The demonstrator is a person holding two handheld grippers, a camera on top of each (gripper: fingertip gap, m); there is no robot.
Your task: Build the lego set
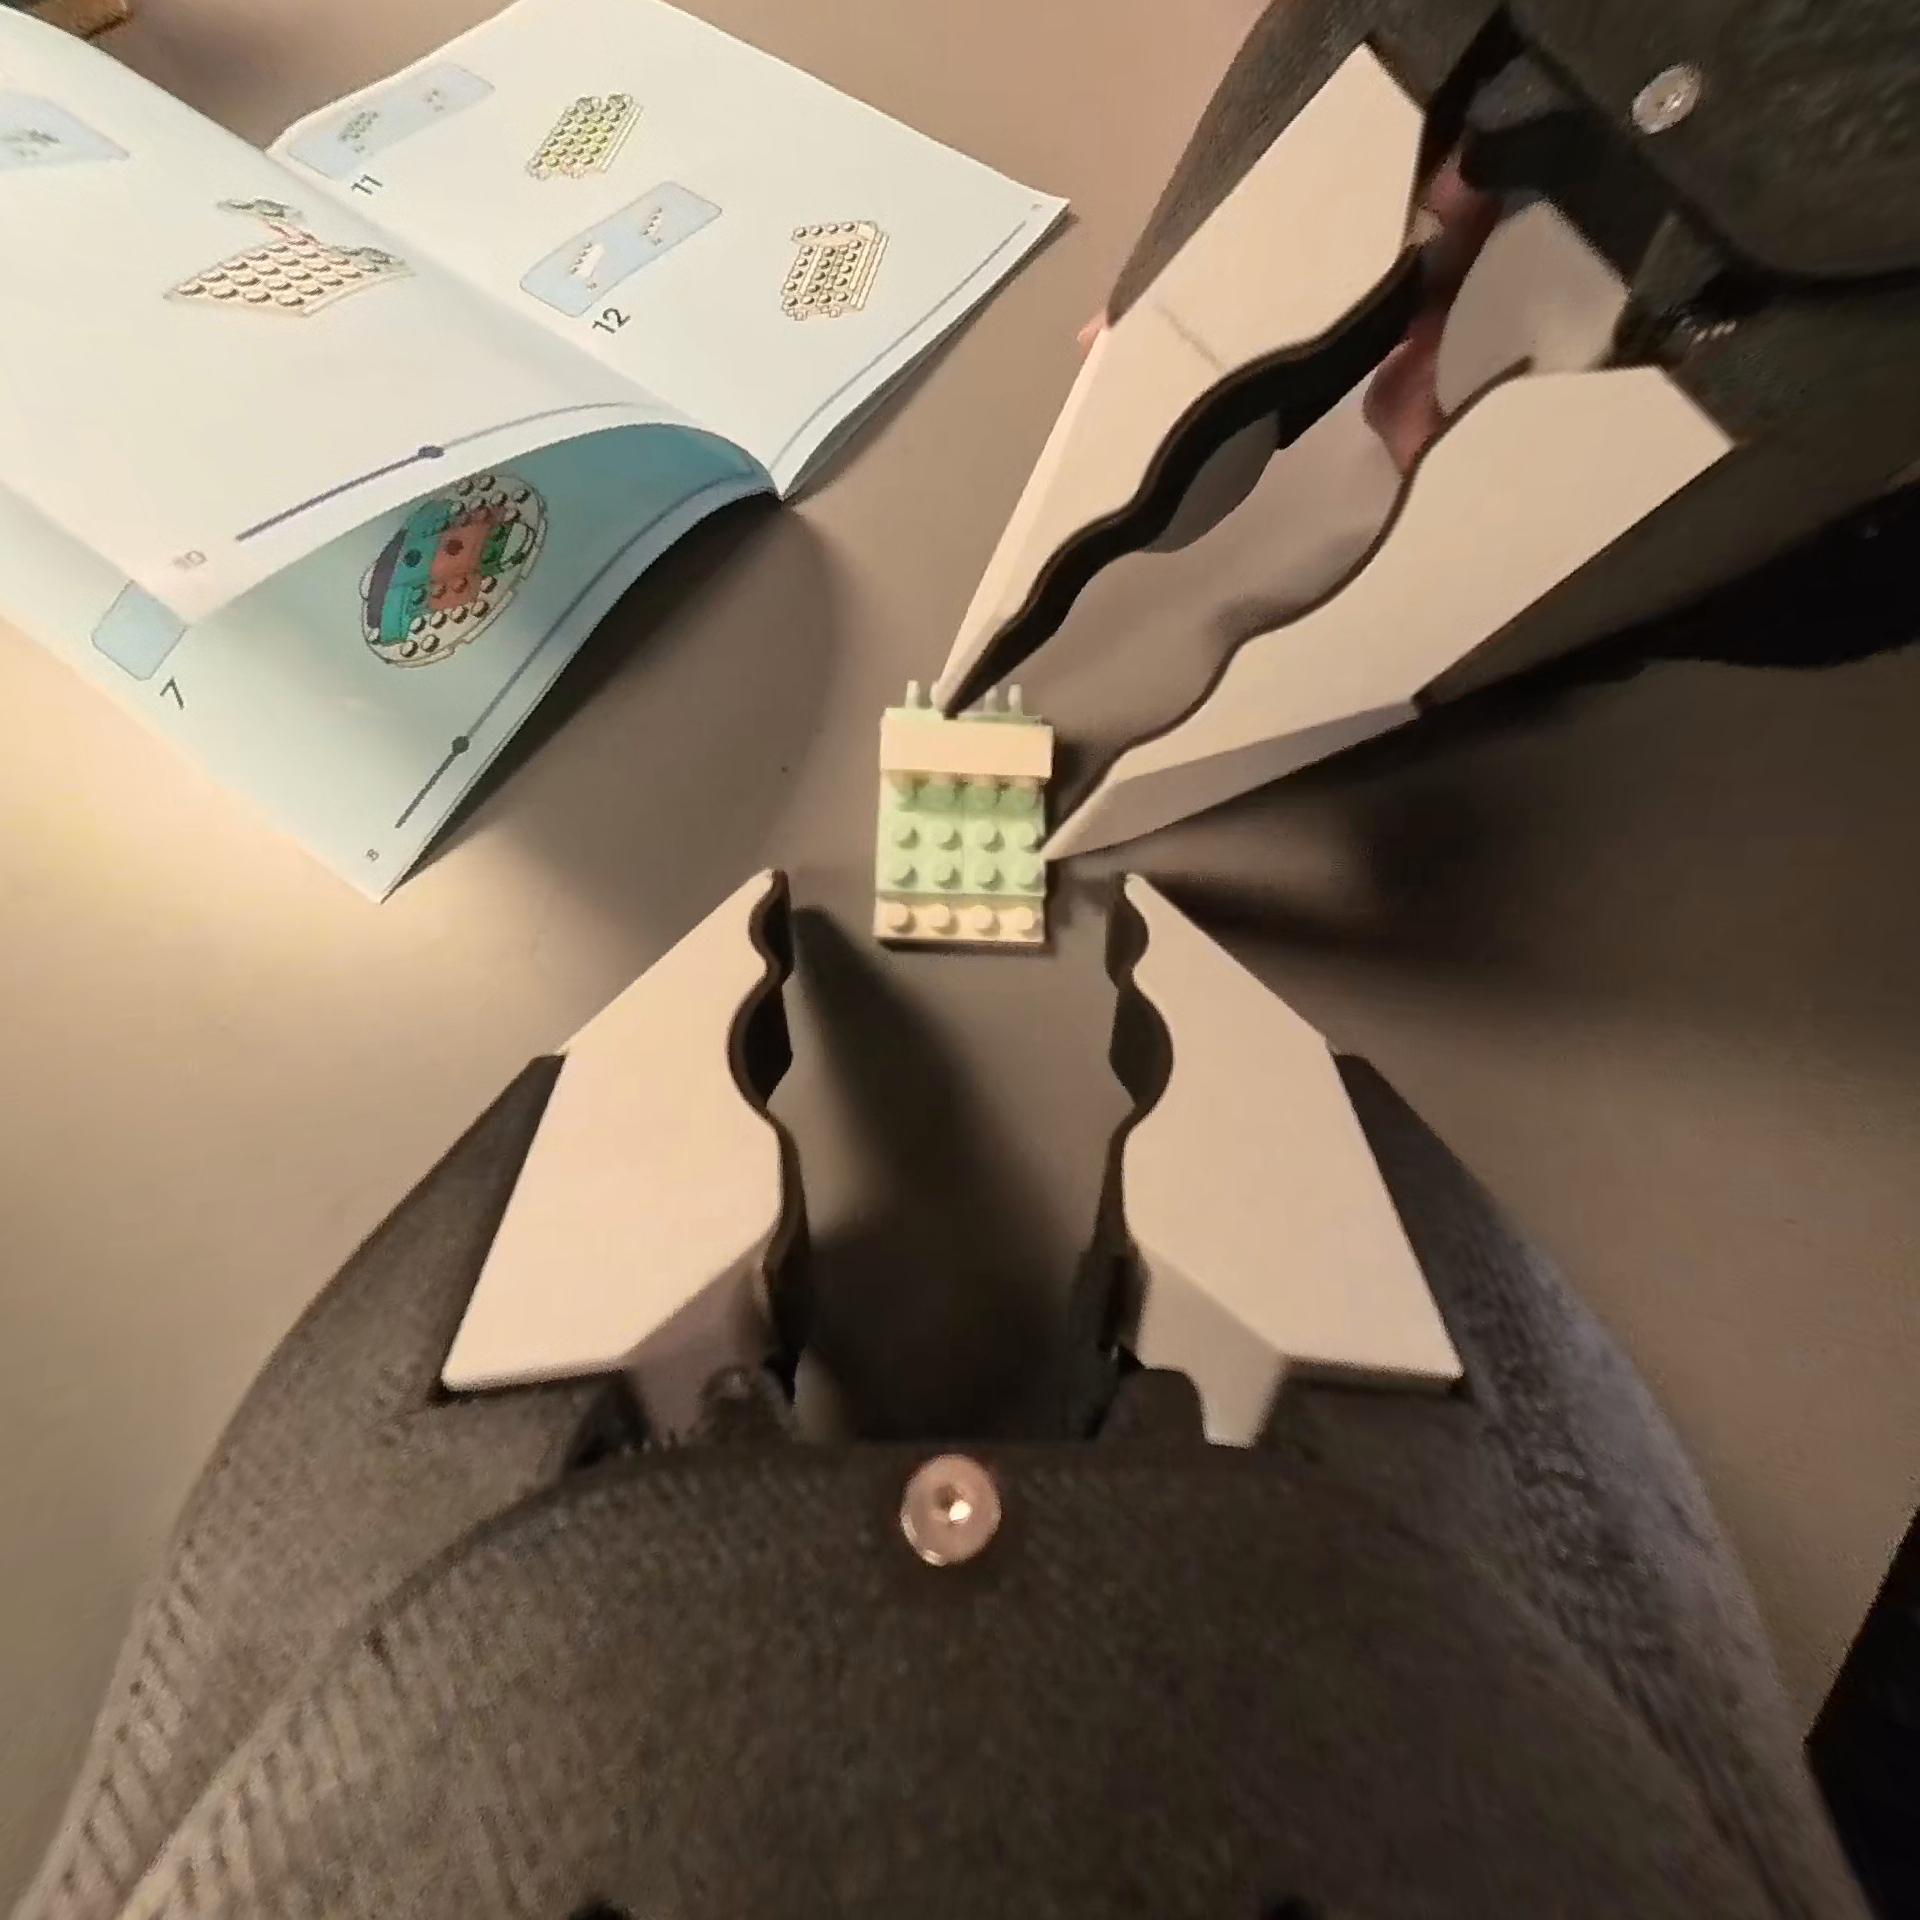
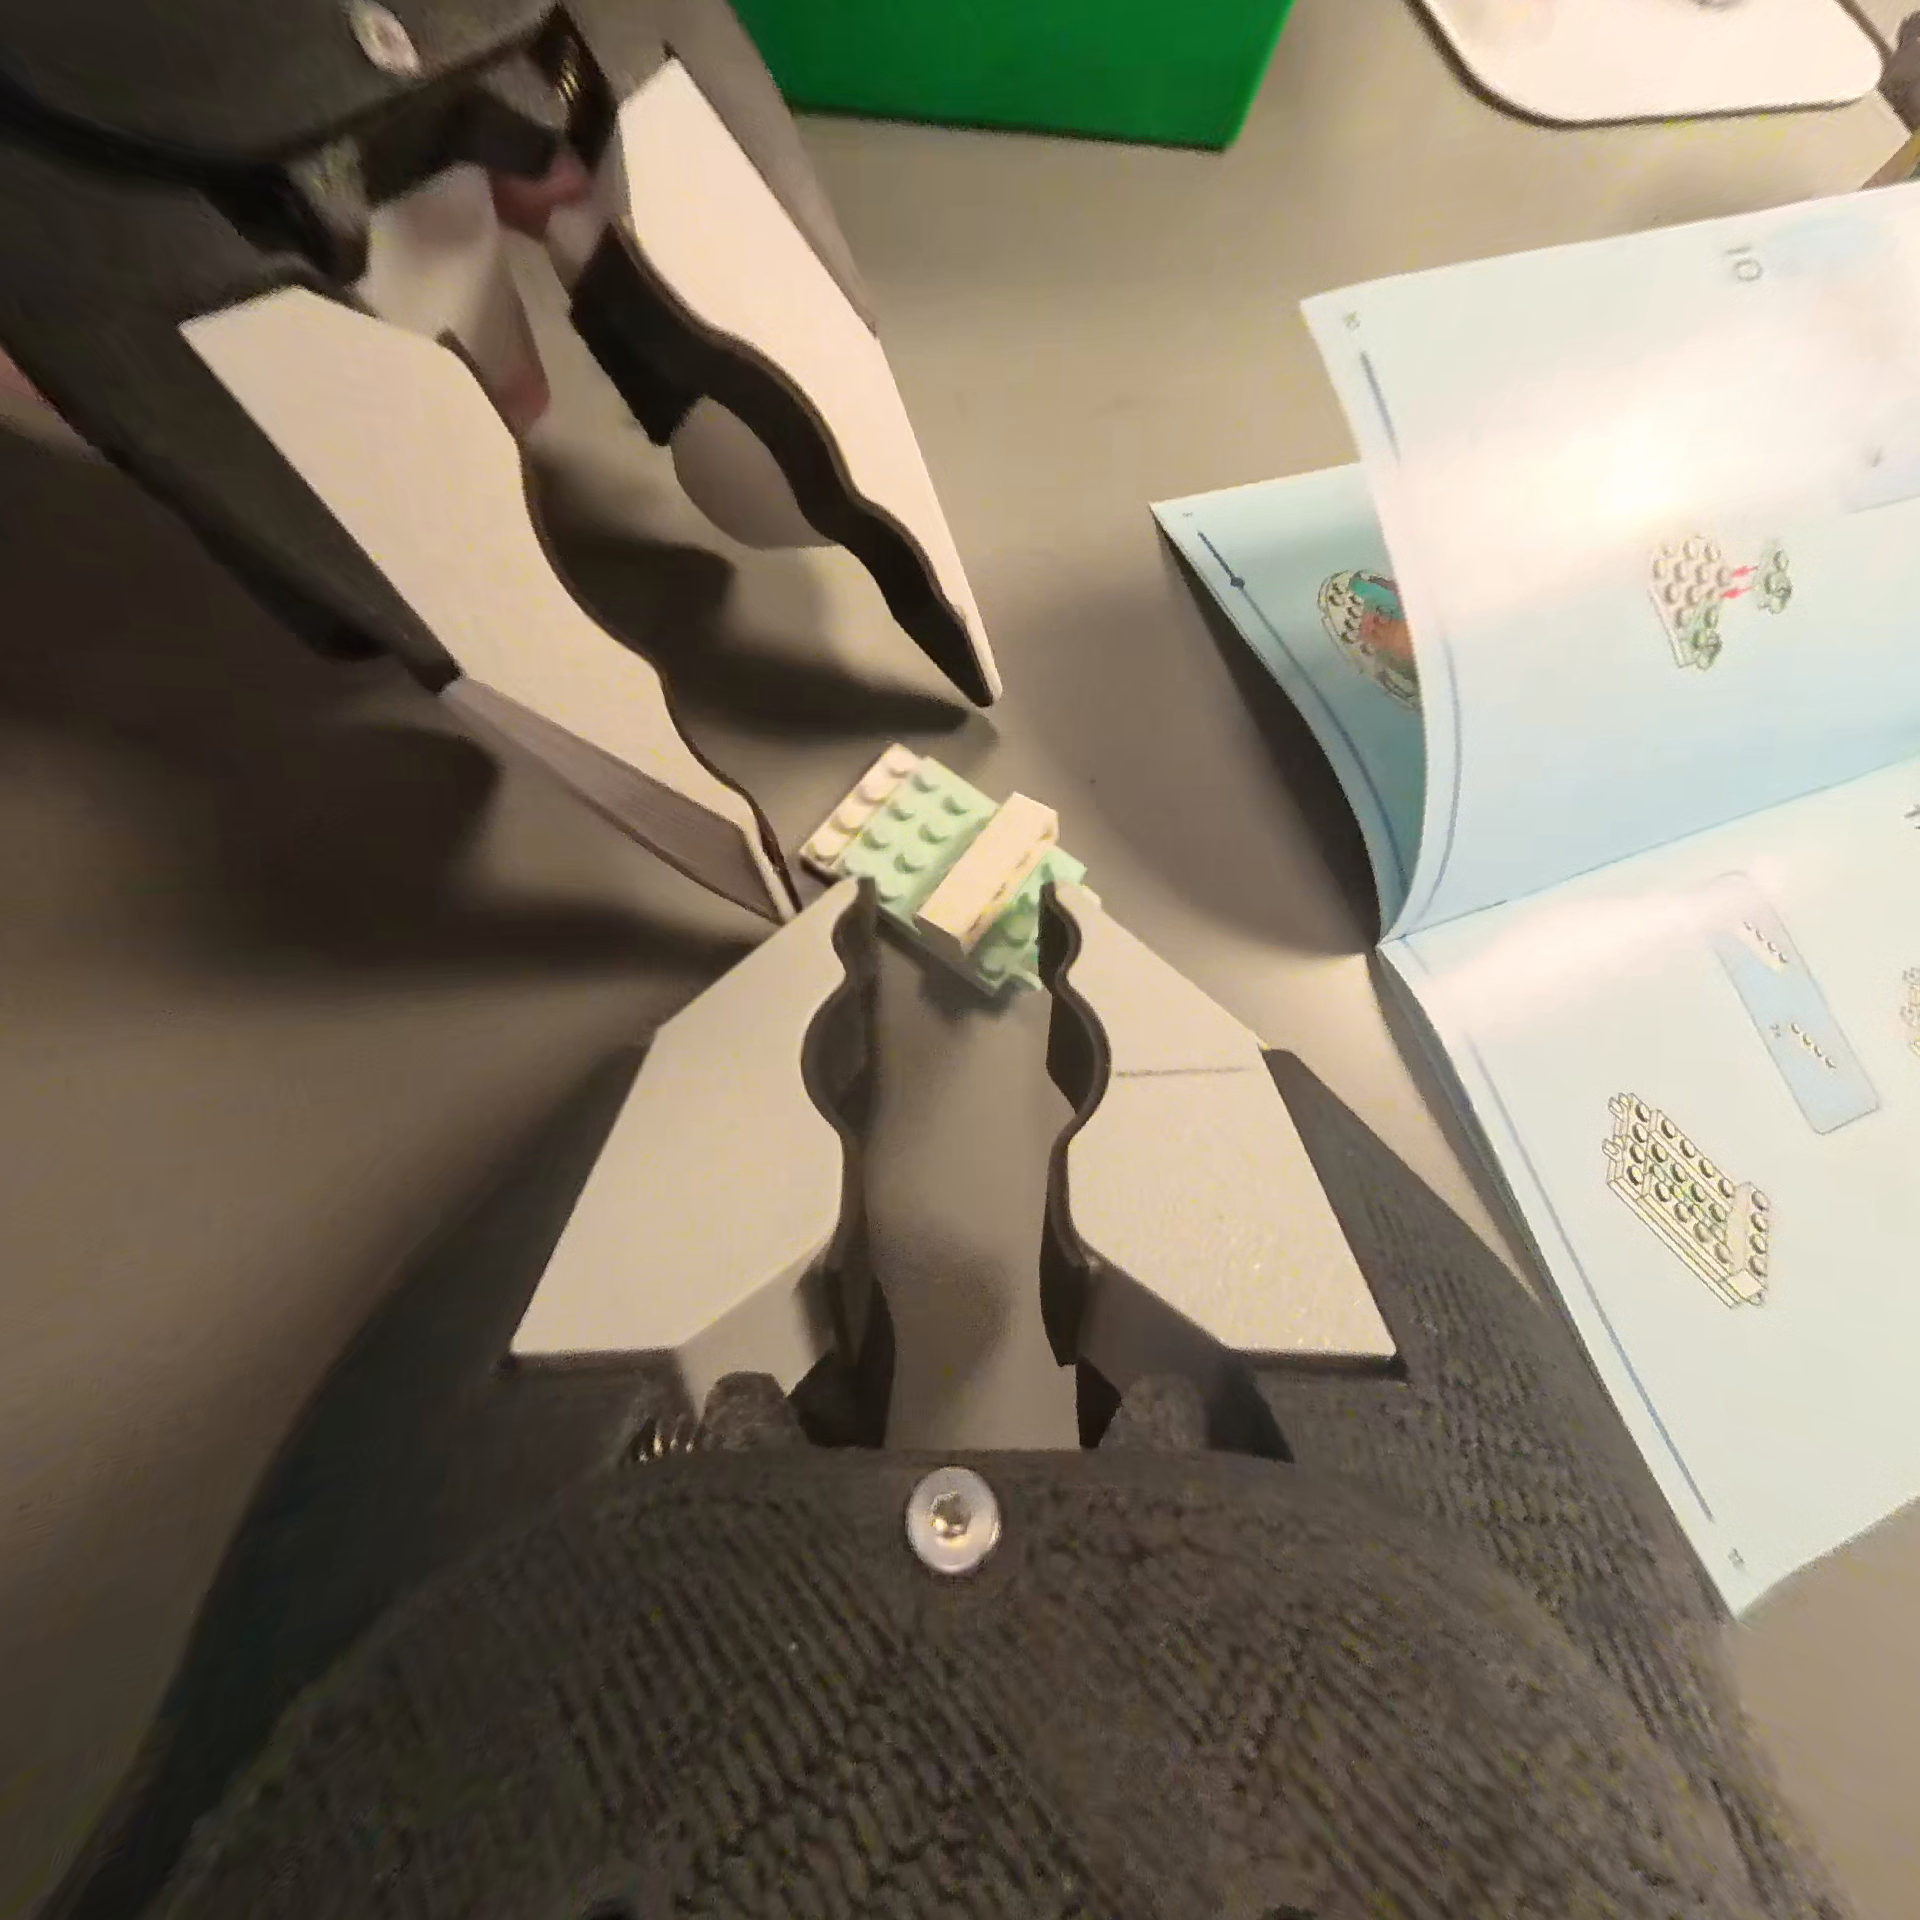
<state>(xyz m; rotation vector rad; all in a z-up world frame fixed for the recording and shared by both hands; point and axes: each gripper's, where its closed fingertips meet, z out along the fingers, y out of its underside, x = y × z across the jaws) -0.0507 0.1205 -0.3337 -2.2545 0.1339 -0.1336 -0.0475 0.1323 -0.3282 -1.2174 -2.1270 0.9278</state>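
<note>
A small lego assembly (image 1: 961, 842) lies on the table: mint green plates on a white plate, with a white brick across its far end. In the right wrist view (image 2: 914, 831) it lies diagonally. My right gripper (image 2: 954, 896) is closed on the assembly's brick end, one fingertip on the side edge and one on the end with the clips. In the left wrist view the right gripper (image 1: 1000, 779) reaches in from the upper right. My left gripper (image 1: 948, 883) is open and empty, its tips just short of the assembly's near white edge. It shows at the upper left of the right wrist view (image 2: 883, 800).
An open instruction booklet (image 1: 468, 364) lies on the grey table (image 1: 208, 1039) left of the assembly; in the right wrist view (image 2: 1662, 935) it is on the right, with one page curling up. A green box (image 2: 1018, 62) and a white object with a cable (image 2: 1662, 52) stand beyond.
</note>
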